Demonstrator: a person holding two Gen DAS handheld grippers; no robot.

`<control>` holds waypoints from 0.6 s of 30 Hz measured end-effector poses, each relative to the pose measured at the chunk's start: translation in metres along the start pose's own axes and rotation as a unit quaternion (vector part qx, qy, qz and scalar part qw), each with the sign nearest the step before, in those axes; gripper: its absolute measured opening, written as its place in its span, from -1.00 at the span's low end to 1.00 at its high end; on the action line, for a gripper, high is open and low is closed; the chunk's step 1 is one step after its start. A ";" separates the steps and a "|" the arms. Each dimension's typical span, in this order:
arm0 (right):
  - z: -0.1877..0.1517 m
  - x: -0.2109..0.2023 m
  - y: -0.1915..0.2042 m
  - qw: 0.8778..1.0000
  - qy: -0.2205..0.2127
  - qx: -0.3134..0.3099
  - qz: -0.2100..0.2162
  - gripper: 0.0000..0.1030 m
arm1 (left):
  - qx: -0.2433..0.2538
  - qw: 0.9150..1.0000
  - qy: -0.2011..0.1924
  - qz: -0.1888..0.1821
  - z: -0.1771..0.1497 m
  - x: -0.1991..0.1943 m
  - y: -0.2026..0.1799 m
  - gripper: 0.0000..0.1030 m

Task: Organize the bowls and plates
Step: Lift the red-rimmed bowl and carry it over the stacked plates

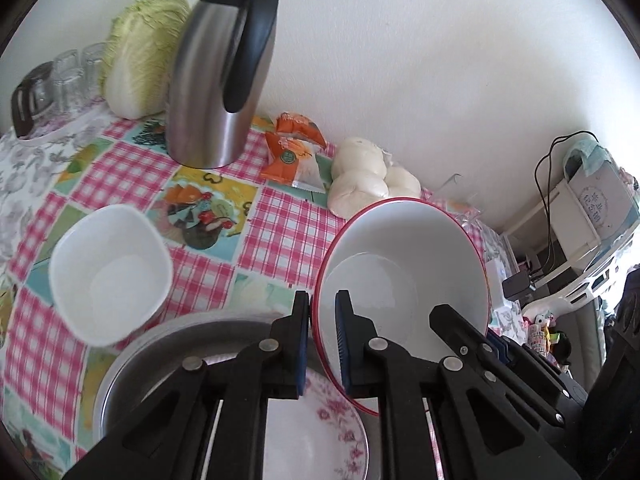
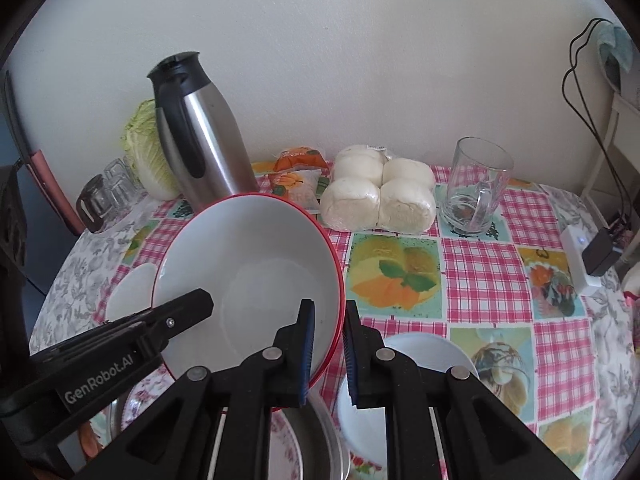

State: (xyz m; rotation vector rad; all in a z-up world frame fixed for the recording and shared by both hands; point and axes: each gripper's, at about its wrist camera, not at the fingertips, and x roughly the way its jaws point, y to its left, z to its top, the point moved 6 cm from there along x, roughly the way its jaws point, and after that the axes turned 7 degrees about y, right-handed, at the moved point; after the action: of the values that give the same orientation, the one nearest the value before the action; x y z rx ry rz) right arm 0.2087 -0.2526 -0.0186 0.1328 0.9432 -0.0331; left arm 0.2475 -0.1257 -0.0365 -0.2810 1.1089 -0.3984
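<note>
- Left tool (image 1: pixel 322 320): pads pinched on the near-left rim of the red-rimmed bowl (image 1: pixel 404 264), one pad inside, one outside.
- Right tool (image 2: pixel 330 328): pinching the opposite rim of the same bowl, which is tilted and held clear of the counter (image 2: pixel 480 272) between both tools.
- Directly beneath: metal basin (image 1: pixel 132 364) with a floral plate (image 1: pixel 320 432) lying in it.
- Just right of the basin, in the right wrist view: small white plate (image 2: pixel 424 350) over a pale dish, partly hidden by the tool.
- Left of the held bowl: square white bowl (image 1: pixel 108 272), upright on the checked cloth.
- Further back: steel thermos jug (image 1: pixel 218 80), orange snack packets (image 1: pixel 294 148), wrapped white buns (image 2: pixel 380 192), glass mug (image 2: pixel 478 188).
- Against the wall: napa cabbage (image 1: pixel 140 52); upturned glasses (image 1: pixel 72 76) beside it.
</note>
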 end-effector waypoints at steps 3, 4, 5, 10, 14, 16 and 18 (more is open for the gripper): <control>-0.010 -0.011 0.006 1.000 -0.003 0.003 0.005 -0.71 | -0.010 1.000 -0.011 -0.007 -0.010 -0.012 0.004 -0.75; -0.015 -0.016 0.008 1.000 -0.005 0.003 0.005 -0.71 | -0.014 1.000 -0.013 -0.008 -0.013 -0.016 0.006 -0.75; -0.019 -0.020 0.011 1.000 -0.007 0.002 0.003 -0.71 | -0.020 1.000 -0.015 -0.012 -0.016 -0.020 0.008 -0.75; -0.037 -0.032 0.018 1.000 -0.012 0.009 0.005 -0.71 | -0.026 0.999 -0.023 -0.012 -0.034 -0.030 0.013 -0.75; -0.051 -0.039 0.024 1.000 -0.017 0.004 -0.002 -0.71 | -0.031 0.999 -0.026 -0.019 -0.048 -0.038 0.017 -0.75; -0.059 -0.042 0.028 1.000 -0.016 0.005 0.000 -0.70 | -0.045 0.998 -0.025 -0.028 -0.051 -0.042 0.022 -0.75; -0.065 -0.042 0.030 1.000 -0.014 0.010 0.004 -0.70 | -0.053 0.998 -0.028 -0.035 -0.054 -0.046 0.025 -0.75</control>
State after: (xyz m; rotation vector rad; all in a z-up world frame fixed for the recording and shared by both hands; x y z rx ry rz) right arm 0.1338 -0.2161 -0.0195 0.1547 0.9155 -0.0381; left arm 0.1850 -0.0837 -0.0325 -0.4220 1.0688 -0.3918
